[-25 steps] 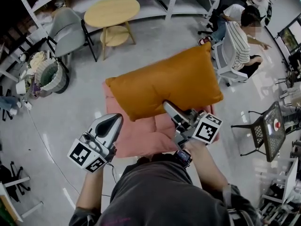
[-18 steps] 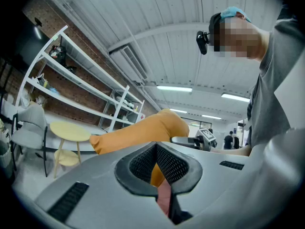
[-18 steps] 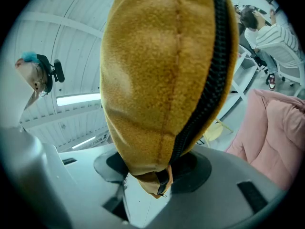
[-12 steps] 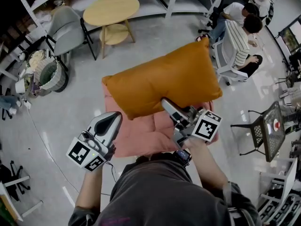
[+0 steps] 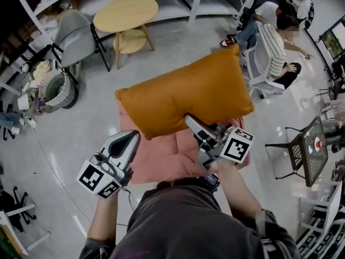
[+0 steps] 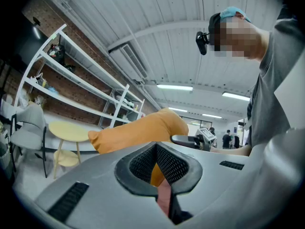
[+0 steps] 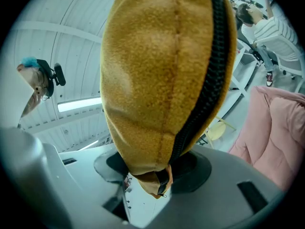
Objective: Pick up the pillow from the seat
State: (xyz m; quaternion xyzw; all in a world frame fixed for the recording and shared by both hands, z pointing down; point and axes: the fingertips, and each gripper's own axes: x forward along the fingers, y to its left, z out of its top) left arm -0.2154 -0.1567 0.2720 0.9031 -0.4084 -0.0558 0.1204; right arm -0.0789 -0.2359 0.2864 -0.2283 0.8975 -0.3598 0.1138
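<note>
Right gripper: our jaws pinch the zippered corner of the orange pillow, a firm edge to grip.
Pillow: rises beyond those jaws, lifted above the pink seat below.
Left gripper: jaws pressed together, empty, waiting beside the pillow.

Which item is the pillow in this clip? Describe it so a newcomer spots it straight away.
Find the pink seat on the grey floor in front of the person. Above it, the right gripper is shut on a corner of the pillow. It is mustard-orange fleece with a black zipper, unlike the pink cushioning below.
</note>
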